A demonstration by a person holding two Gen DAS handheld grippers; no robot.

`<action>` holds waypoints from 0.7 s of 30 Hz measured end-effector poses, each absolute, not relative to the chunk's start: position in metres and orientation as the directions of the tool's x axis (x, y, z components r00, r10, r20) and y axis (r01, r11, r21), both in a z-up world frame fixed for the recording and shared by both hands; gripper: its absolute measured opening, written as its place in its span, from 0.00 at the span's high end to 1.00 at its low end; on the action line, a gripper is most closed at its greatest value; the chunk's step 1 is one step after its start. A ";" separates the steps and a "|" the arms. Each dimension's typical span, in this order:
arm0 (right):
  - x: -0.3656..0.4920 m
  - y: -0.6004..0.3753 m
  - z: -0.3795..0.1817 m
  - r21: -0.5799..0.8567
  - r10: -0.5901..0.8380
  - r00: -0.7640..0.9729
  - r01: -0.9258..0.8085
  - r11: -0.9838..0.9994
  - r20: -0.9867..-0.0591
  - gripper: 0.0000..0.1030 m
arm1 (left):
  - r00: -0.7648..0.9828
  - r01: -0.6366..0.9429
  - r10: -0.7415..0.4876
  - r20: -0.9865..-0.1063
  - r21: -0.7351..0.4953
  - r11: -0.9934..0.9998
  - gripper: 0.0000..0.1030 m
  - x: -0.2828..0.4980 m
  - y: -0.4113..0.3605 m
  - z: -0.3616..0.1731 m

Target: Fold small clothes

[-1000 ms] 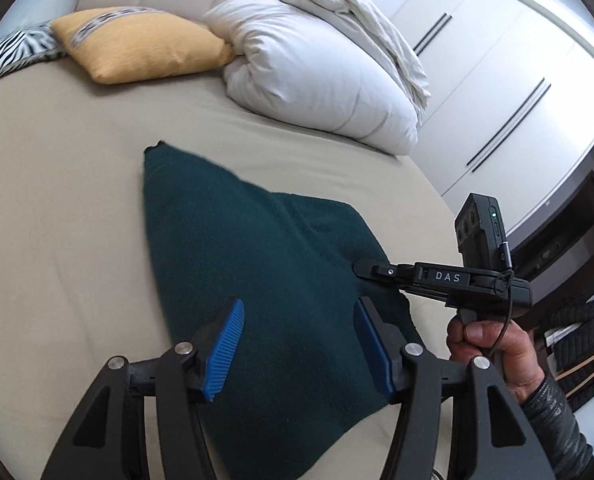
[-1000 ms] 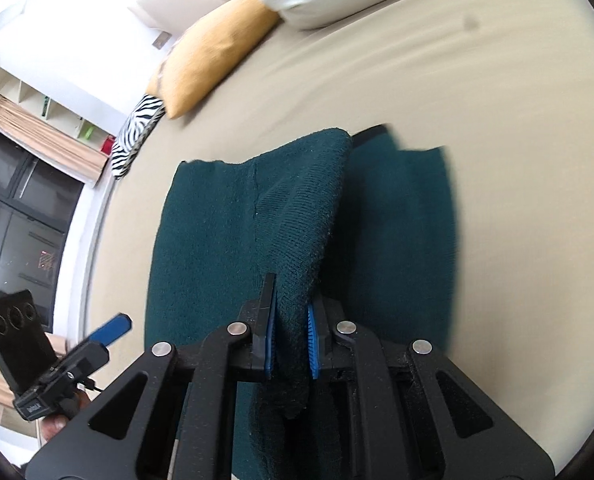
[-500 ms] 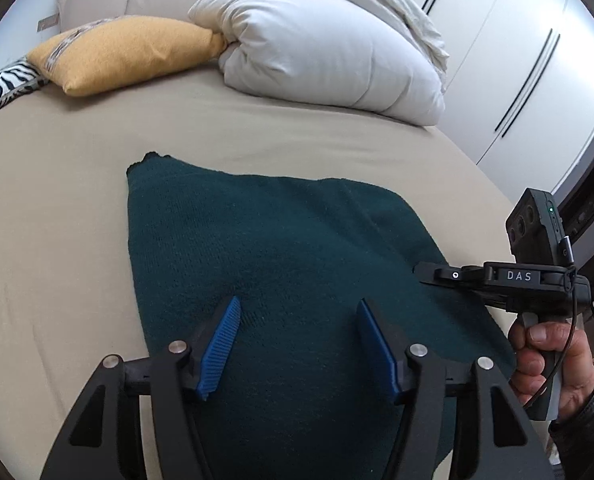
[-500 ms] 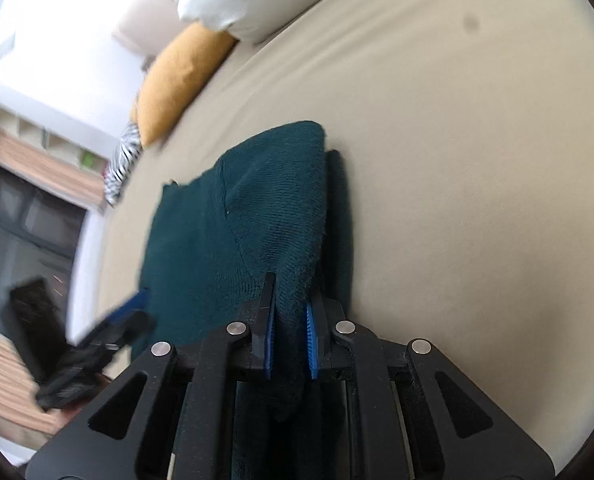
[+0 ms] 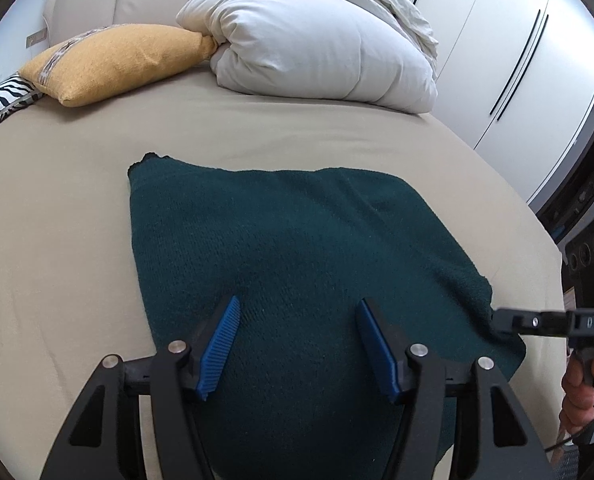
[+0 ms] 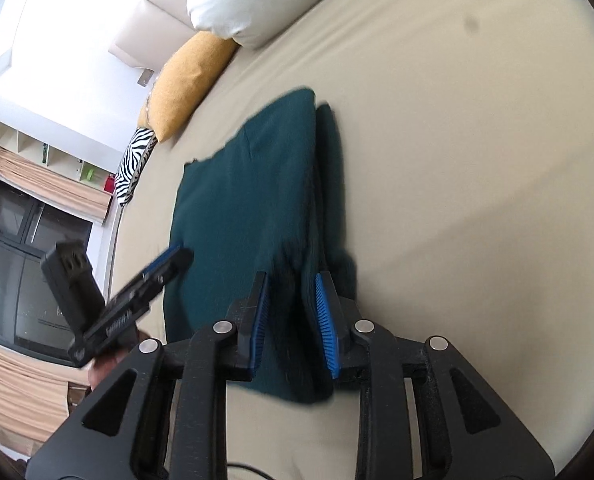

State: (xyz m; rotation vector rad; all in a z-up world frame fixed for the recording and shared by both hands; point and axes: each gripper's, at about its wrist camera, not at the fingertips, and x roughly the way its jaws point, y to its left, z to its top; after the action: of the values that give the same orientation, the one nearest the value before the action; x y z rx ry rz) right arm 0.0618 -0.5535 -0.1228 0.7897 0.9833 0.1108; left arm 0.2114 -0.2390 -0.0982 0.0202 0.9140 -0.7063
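A dark green knitted garment (image 5: 281, 248) lies spread on the beige bed (image 5: 57, 216); it also shows in the right wrist view (image 6: 249, 200), with its right edge doubled over. My left gripper (image 5: 297, 316) is open and empty, held just above the garment's near part. My right gripper (image 6: 291, 292) is open, its jaws standing either side of the garment's near right edge without pinching it. The right gripper also shows in the left wrist view (image 5: 501, 320) at the garment's right corner. The left gripper appears blurred in the right wrist view (image 6: 173, 260).
A yellow pillow (image 5: 117, 62), a zebra-print cushion (image 5: 1, 100) and a bunched white duvet (image 5: 325, 40) lie at the head of the bed. White wardrobe doors (image 5: 517, 60) stand to the right. The bed's edge runs near the garment's right corner.
My right gripper carried the garment's lifted edge rightward, laid it down and opened its jaws. The garment went from folded up to spread flat. My left gripper stayed open.
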 end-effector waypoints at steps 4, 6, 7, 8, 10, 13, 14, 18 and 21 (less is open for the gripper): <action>0.047 -0.544 -0.144 0.615 0.419 0.536 0.258 0.745 -0.733 0.89 | 0.404 0.575 -0.547 -0.733 -0.262 0.775 0.38 0.209 -0.239 -0.100; 0.036 -0.544 -0.150 0.630 0.421 0.553 0.262 0.731 -0.719 0.90 | 0.399 0.581 -0.548 -0.735 -0.260 0.771 0.38 0.209 -0.237 -0.101; 0.031 -0.544 -0.151 0.634 0.417 0.564 0.263 0.728 -0.713 0.90 | 0.397 0.582 -0.549 -0.736 -0.261 0.770 0.38 0.208 -0.237 -0.102; 0.028 -0.543 -0.153 0.637 0.414 0.572 0.264 0.725 -0.708 0.91 | 0.395 0.583 -0.551 -0.736 -0.262 0.769 0.38 0.208 -0.236 -0.102; 0.021 -0.543 -0.159 0.649 0.413 0.588 0.268 0.712 -0.695 0.91 | 0.395 0.589 -0.553 -0.734 -0.259 0.765 0.38 0.207 -0.235 -0.103; 0.020 -0.545 -0.168 0.676 0.431 0.603 0.260 0.690 -0.672 0.92 | 0.395 0.598 -0.551 -0.735 -0.250 0.761 0.38 0.203 -0.231 -0.102; 0.023 -0.544 -0.170 0.677 0.433 0.603 0.258 0.689 -0.670 0.92 | 0.395 0.595 -0.549 -0.737 -0.250 0.764 0.38 0.203 -0.230 -0.100; 0.038 -0.533 -0.160 0.629 0.438 0.539 0.238 0.740 -0.720 0.89 | 0.411 0.564 -0.545 -0.731 -0.266 0.782 0.38 0.203 -0.220 -0.083; 0.032 -0.535 -0.129 0.561 0.351 0.557 0.263 0.785 -0.752 0.86 | 0.459 0.551 -0.552 -0.696 -0.265 0.791 0.38 0.211 -0.221 -0.067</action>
State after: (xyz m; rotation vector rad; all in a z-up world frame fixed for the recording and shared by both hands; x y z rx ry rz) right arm 0.0322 -0.5350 -0.1293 0.6964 1.0003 0.0569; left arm 0.2112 -0.2209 -0.0670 -0.0019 0.8575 -0.6793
